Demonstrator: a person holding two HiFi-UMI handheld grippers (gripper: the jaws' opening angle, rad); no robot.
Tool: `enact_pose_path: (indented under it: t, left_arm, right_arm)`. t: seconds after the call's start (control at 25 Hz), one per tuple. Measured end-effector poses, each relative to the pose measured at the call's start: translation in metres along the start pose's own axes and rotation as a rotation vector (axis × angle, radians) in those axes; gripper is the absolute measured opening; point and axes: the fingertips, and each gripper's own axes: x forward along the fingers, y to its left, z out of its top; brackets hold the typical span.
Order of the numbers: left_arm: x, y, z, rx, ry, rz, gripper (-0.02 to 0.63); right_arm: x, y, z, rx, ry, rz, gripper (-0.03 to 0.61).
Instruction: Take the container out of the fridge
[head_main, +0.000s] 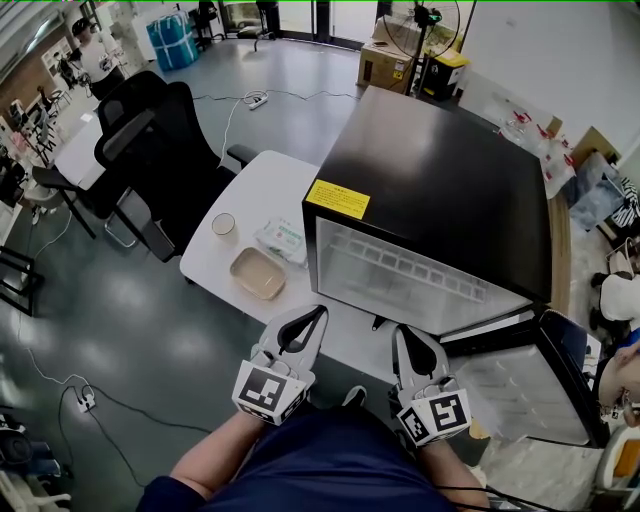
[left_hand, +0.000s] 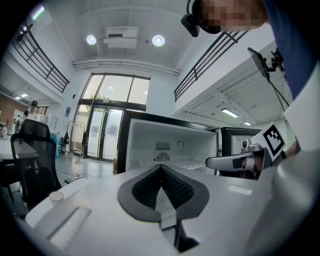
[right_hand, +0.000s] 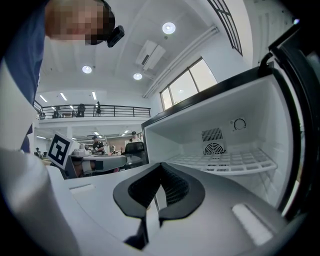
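A black mini fridge (head_main: 440, 190) stands on the white table (head_main: 270, 180) with its door (head_main: 545, 385) swung open to the right. Its white inside (right_hand: 220, 145) shows only a bare wire shelf (right_hand: 227, 161). A shallow beige container (head_main: 258, 272) lies on the table to the left of the fridge. My left gripper (head_main: 317, 313) hangs shut and holds nothing, near the table's front edge below the container. My right gripper (head_main: 400, 331) is shut and holds nothing too, in front of the fridge opening. The jaws meet in the left gripper (left_hand: 161, 167) view and the right gripper (right_hand: 161, 165) view.
A paper cup (head_main: 223, 224) and a packet of wipes (head_main: 283, 240) sit behind the container. Black office chairs (head_main: 150, 150) stand left of the table. A cardboard box (head_main: 385, 65) and a fan are on the floor behind the fridge. Clutter lies at the right edge.
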Motion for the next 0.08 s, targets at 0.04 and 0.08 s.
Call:
enact_pose_path:
  t: [0.04,0.08]
  left_arm:
    - [0.0011,0.0005,0.0003,-0.002,0.009,0.009,0.003]
    - [0.0021,0.0011,0.0005,-0.003,0.018,0.018,0.003]
  right_arm:
    - [-0.0002,-0.0011,-0.0001,0.000,0.001,0.001,0.005]
    - [-0.0004,-0.0022,-0.0003,-0.001,0.001,0.003,0.005]
